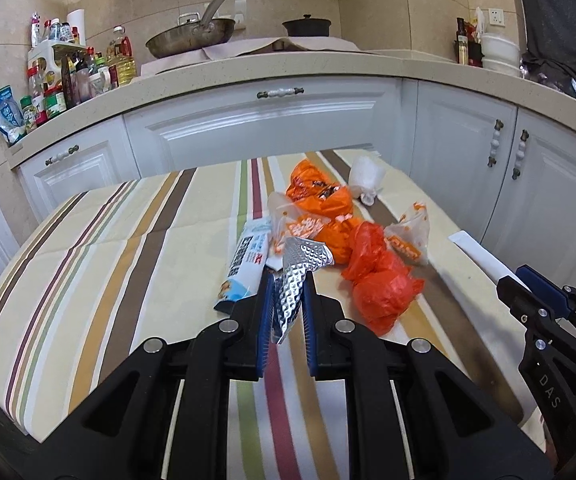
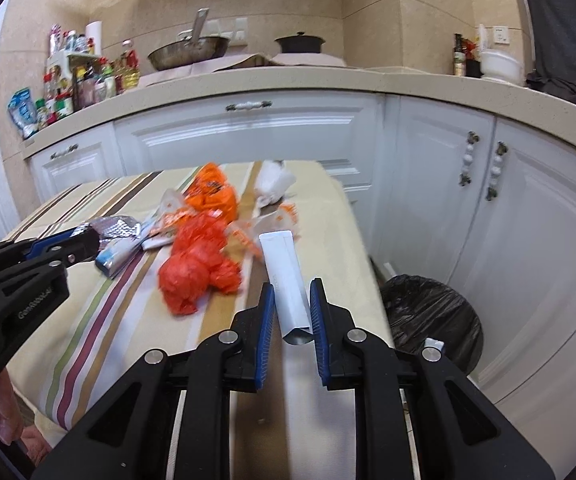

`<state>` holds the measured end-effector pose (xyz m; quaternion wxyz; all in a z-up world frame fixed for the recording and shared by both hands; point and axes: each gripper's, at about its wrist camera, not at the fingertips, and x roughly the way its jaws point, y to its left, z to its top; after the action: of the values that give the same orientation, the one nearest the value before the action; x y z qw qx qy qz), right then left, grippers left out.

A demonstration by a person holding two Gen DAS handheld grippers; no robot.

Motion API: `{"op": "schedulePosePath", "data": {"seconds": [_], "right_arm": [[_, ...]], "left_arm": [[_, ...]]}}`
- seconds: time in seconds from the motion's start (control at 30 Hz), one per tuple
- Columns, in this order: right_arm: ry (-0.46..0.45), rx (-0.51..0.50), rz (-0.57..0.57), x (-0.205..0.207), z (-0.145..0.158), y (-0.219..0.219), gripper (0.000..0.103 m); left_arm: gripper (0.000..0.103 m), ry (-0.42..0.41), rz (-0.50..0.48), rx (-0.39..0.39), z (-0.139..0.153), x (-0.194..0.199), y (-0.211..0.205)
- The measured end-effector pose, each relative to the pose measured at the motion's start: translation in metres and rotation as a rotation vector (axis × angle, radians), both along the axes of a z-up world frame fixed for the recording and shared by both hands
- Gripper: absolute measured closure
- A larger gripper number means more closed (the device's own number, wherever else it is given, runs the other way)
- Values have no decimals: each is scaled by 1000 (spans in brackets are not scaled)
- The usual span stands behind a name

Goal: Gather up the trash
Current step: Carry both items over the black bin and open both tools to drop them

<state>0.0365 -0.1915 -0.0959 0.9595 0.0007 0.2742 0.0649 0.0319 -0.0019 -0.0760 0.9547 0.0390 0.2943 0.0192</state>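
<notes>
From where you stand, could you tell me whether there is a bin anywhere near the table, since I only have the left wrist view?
Observer: Yes, a bin with a black liner stands on the floor off the table's right edge.
Operator: Thank you. Is anything in it?
Observer: One small white piece sits at its near rim.
Operator: And what is the right gripper holding?
Observer: The right gripper is shut on a long white box, open at its near end.

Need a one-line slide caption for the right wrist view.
Right gripper shut on a white carton above the striped table; black-lined bin waits beside it.
</notes>
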Motion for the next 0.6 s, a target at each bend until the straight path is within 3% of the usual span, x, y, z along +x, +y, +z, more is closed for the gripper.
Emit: {"op": "schedulePosePath", "data": {"seconds": [0.27, 0.6], "right_arm": [[-31, 9, -114, 6, 12, -37, 83], [-50, 7, -293, 30, 8, -116, 83]], "left_arm": [[89, -25, -85, -25, 15, 17, -39], [89, -35, -221, -38, 25, 63, -132]]}}
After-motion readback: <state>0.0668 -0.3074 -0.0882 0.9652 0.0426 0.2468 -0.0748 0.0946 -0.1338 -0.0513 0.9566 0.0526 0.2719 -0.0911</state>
